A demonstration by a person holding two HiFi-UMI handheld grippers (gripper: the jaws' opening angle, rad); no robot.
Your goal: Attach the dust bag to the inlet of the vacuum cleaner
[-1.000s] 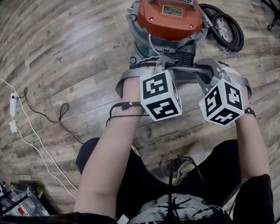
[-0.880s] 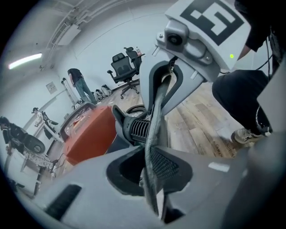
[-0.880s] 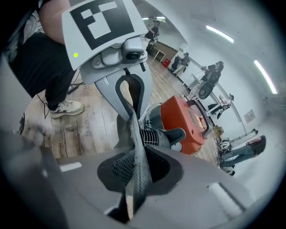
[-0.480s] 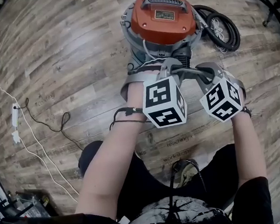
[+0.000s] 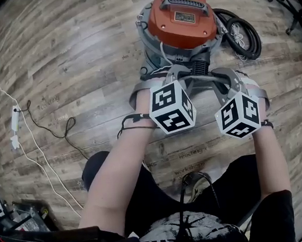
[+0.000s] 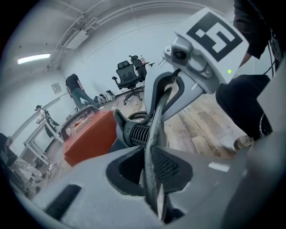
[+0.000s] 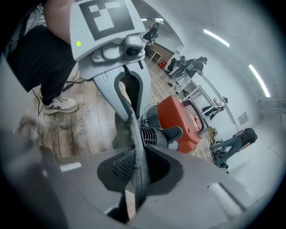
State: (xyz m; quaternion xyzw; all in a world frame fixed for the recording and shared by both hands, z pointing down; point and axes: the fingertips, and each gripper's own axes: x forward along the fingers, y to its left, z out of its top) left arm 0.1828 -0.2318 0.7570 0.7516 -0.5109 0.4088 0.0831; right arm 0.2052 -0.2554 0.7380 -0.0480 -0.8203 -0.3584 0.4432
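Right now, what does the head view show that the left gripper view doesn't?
Only the head view: a white power strip on the floor and the person's left forearm. Only the left gripper view: the left hand-held gripper shut on the dust bag edge, office chairs, and a person standing far back. Both: the orange vacuum cleaner and the wood floor.

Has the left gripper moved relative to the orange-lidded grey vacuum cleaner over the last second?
No. The left gripper, shut on the grey felt dust bag, sits just below the orange-lidded grey vacuum cleaner, with the same gap as before.
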